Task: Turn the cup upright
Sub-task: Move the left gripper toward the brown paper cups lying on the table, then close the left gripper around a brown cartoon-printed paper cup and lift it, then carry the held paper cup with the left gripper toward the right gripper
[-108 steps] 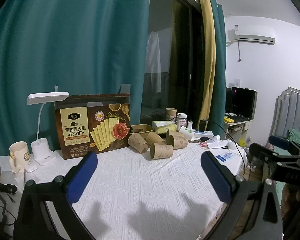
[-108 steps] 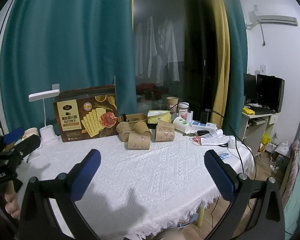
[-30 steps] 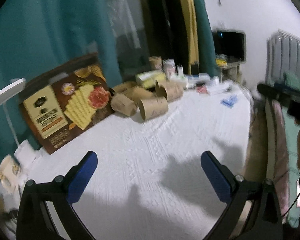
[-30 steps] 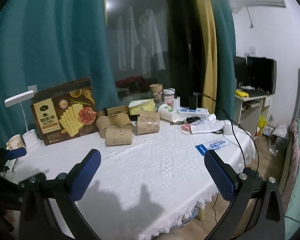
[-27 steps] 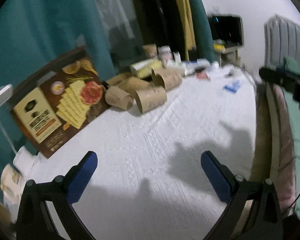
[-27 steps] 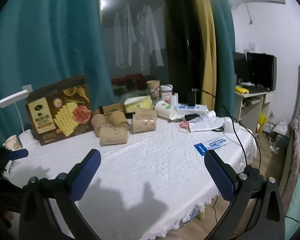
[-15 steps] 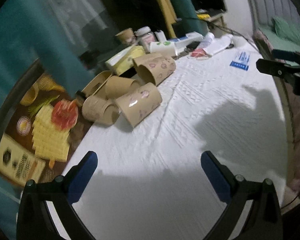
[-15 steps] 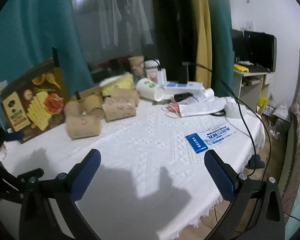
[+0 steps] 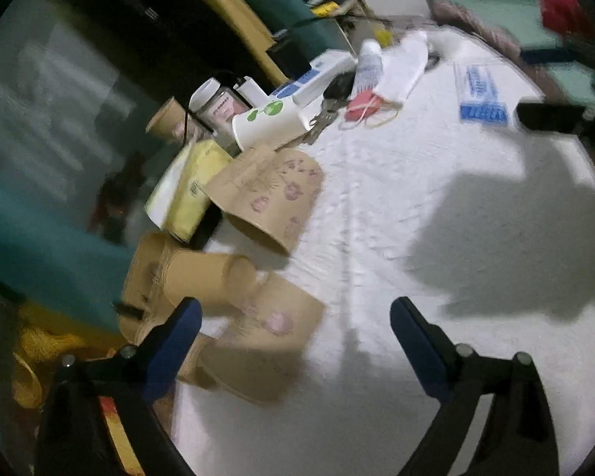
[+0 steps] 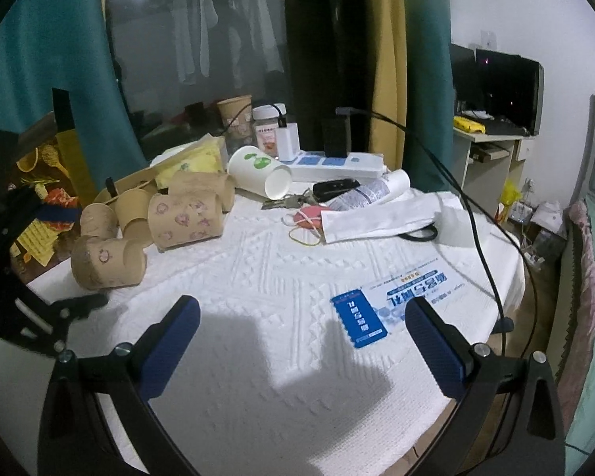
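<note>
Left gripper [image 9: 293, 333]: jaws wide, have just been closing a little; nothing between the pads, only white tablecloth [image 9: 377, 261]. Left-hand blue pad sits just beside the nearest brown paper cup [image 9: 265, 341], which lies on its side w/ printed wall facing up. Contact pad-to-cup: cannot tell, left wrist view is blurred. A plain brown cup [image 9: 206, 273] lies on its side behind it, and a larger printed cup [image 9: 273, 198] lies on its side further back, next to a yellow tissue pack [image 9: 186, 190].

Right gripper [image 10: 301, 333]: jaws wide, empty, held over bare cloth near the table's front edge, well apart from the cups. A blue-and-white leaflet [image 10: 392, 301] lies flat just ahead of the right-hand pad.

Right wrist view, cup group at table's left rear: all on their sides. The near printed cup [image 10: 107, 263] is the one closest to the left gripper's frame. A white cup w/ green print [image 10: 258, 170] also lies tipped, open end toward the camera. One brown cup [image 10: 234, 115] stands upright at the back beside a jar [image 10: 267, 127].
</note>
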{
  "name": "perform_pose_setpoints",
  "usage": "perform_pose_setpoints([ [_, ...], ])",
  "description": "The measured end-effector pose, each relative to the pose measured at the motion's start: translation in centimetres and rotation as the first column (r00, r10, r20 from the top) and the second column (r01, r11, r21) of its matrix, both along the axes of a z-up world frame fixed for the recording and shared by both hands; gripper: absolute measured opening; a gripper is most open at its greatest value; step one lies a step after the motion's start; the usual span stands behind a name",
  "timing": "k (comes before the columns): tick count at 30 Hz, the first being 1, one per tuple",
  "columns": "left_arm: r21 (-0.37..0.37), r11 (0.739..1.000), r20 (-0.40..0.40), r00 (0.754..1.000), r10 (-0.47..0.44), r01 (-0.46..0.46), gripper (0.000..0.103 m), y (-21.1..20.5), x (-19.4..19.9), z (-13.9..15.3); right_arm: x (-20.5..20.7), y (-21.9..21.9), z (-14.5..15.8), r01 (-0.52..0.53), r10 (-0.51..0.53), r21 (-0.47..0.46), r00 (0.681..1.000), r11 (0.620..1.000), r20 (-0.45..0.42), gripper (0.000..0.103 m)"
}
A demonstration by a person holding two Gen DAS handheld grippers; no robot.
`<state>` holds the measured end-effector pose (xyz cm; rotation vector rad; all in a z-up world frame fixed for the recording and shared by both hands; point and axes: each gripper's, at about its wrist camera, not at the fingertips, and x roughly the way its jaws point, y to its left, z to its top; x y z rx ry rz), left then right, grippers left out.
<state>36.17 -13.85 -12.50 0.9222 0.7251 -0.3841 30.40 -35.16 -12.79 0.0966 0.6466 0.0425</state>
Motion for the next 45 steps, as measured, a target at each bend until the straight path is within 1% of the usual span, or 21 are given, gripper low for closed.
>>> perform_pose_setpoints([
  [1,0.023,1.0,0.0,1.0,-0.008,0.008,0.092,0.1,0.4,-0.2,0.0,0.0,0.0,0.001,-0.001,0.0,1.0,1.0,-0.001,0.102],
  [3,0.057,0.998,-0.038,0.999,-0.013,0.015,0.086,1.0,1.5,-0.6,-0.2,0.0,-0.1,0.002,-0.002,0.004,1.0,1.0,-0.004,0.102],
  [5,0.093,0.996,-0.06,0.998,-0.012,0.018,0.08,1.6,2.3,-1.0,-0.3,0.1,-0.2,0.001,-0.001,0.008,1.0,1.0,-0.009,0.102],
  [6,0.111,0.994,-0.075,0.997,-0.015,0.024,0.079,1.9,2.6,-1.2,-0.3,0.2,-0.3,0.001,-0.001,0.009,1.0,1.0,-0.01,0.102],
  [8,0.144,0.989,-0.134,0.991,-0.022,0.042,0.079,2.1,3.0,-2.2,-0.2,0.5,-0.5,0.0,0.0,0.01,1.0,1.0,-0.016,0.102],
  [9,0.187,0.981,-0.152,0.988,-0.03,0.058,0.079,1.9,3.1,-3.0,-0.2,0.7,-0.7,-0.003,0.004,0.009,1.0,1.0,-0.025,0.102],
  [11,0.257,0.964,-0.139,0.99,-0.037,0.072,0.076,1.8,3.0,-4.2,-0.3,1.1,-0.9,-0.011,0.012,0.004,0.999,1.0,-0.037,0.102],
  [12,0.273,0.96,-0.148,0.989,-0.03,0.07,0.074,1.9,3.2,-4.6,-0.4,1.3,-0.9,-0.014,0.014,-0.001,0.999,1.0,-0.039,0.102],
  [13,0.271,0.96,-0.16,0.987,-0.024,0.067,0.072,2.0,3.4,-4.8,-0.6,1.4,-0.9,-0.016,0.016,-0.005,0.999,1.0,-0.039,0.102],
  [15,0.272,0.96,-0.147,0.989,-0.024,0.063,0.068,2.2,3.6,-4.9,-1.2,1.6,-0.8,-0.013,0.012,-0.007,0.999,1.0,-0.039,0.102],
  [17,0.248,0.967,-0.15,0.989,-0.016,0.053,0.064,2.4,3.8,-4.5,-1.7,1.7,-0.6,-0.009,0.008,-0.007,0.999,1.0,-0.041,0.102],
  [21,0.186,0.982,-0.108,0.994,-0.013,0.033,0.062,2.7,3.2,-2.2,-3.2,2.1,0.4,-0.001,0.0,-0.018,1.0,1.0,-0.027,0.102],
  [24,0.136,0.99,-0.08,0.996,-0.028,0.039,0.062,3.1,0.4,0.2,-4.6,2.9,1.6,-0.004,0.004,-0.023,1.0,1.0,-0.007,0.102],
  [26,0.121,0.992,-0.067,0.997,-0.041,0.049,0.062,3.3,-1.8,1.3,-5.5,3.7,2.1,-0.015,0.015,-0.029,1.0,0.999,0.003,0.102],
  [29,0.106,0.993,-0.05,0.997,-0.055,0.06,0.062,4.3,-6.2,2.7,-7.3,5.4,3.0,-0.04,0.041,-0.04,0.999,0.998,0.019,0.102],
  [32,0.084,0.994,-0.051,0.997,-0.065,0.069,0.062,5.6,-11.2,3.8,-9.5,7.6,3.5,-0.08,0.081,-0.043,0.996,0.996,0.027,0.102],
  [35,0.068,0.995,-0.066,0.996,-0.062,0.066,0.062,6.8,-15.3,3.7,-11.5,9.7,3.4,-0.12,0.121,-0.043,0.992,0.992,0.02,0.102],
  [36,0.067,0.996,-0.077,0.995,-0.059,0.064,0.062,7.4,-16.9,3.4,-12.1,10.3,3.3,-0.133,0.134,-0.047,0.991,0.99,0.017,0.102],
  [41,0.085,0.992,-0.136,0.988,-0.078,0.09,0.062,8.4,-22.5,1.3,-14.8,13.1,2.9,-0.185,0.186,-0.063,0.983,0.981,0.002,0.102],
  [45,0.104,0.988,-0.167,0.981,-0.099,0.117,0.064,8.6,-24.6,-0.3,-16.2,14.5,2.3,-0.206,0.205,-0.077,0.979,0.975,-0.018,0.102],
])
